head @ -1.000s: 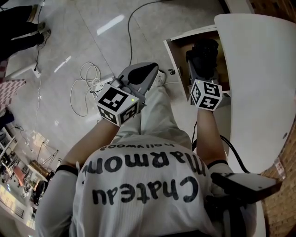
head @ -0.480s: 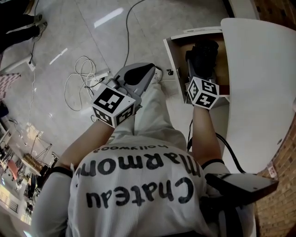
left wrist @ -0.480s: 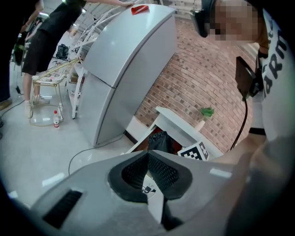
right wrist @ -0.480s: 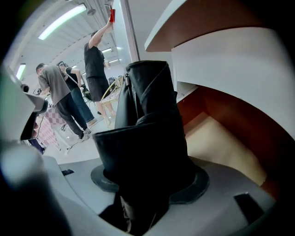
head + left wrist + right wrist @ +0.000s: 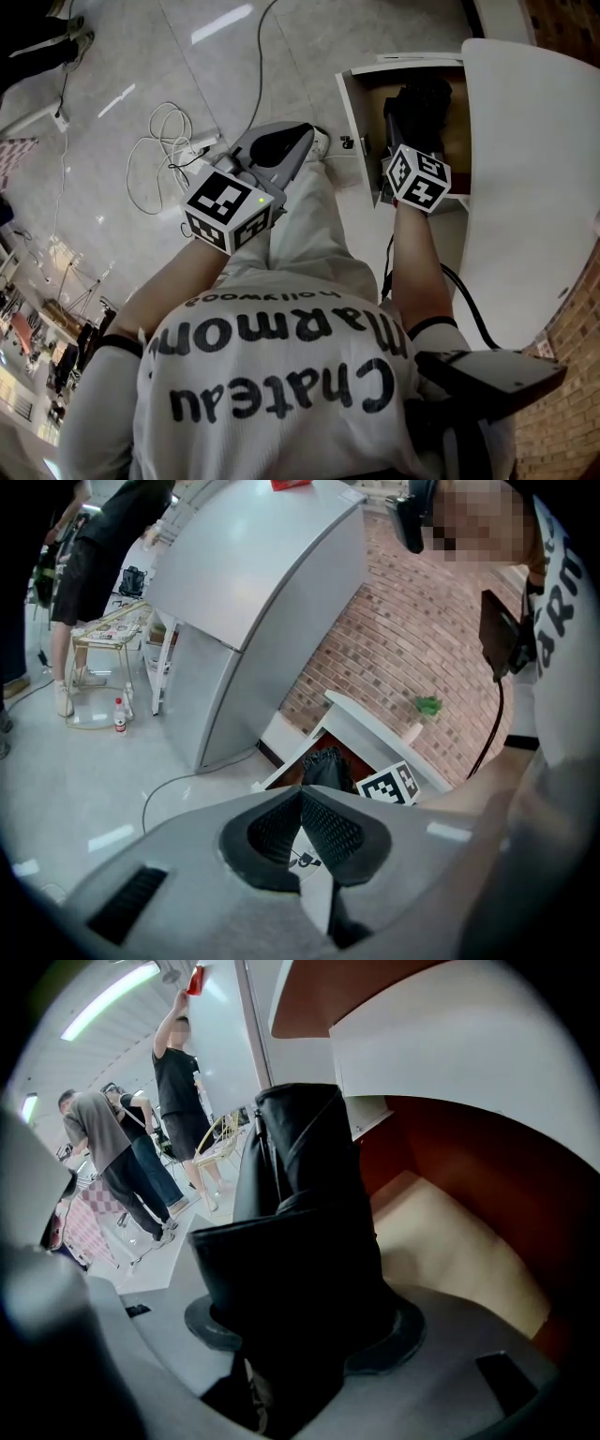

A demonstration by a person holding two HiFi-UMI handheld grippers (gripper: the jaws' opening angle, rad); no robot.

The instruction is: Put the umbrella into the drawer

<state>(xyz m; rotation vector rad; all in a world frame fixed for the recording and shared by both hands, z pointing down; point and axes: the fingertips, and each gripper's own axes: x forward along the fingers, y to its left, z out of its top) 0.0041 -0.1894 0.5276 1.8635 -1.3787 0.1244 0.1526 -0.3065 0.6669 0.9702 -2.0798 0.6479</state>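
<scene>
Right hand-held gripper, jaws clamped on the folded black umbrella, holds it angled down over the open drawer, apparently lined up for lowering inside. Left hand-held gripper, jaws together and empty, hangs aside above the floor.

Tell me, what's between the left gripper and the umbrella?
In the head view, the person's foot and the drawer's front lie between left gripper and umbrella.

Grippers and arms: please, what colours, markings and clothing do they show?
The left gripper and right gripper have light grey bodies with dark pads. Each carries a cube with black-and-white square markers. The shirt is white, short-sleeved, with dark sleeve edges; a black cable runs beside the right arm.
</scene>
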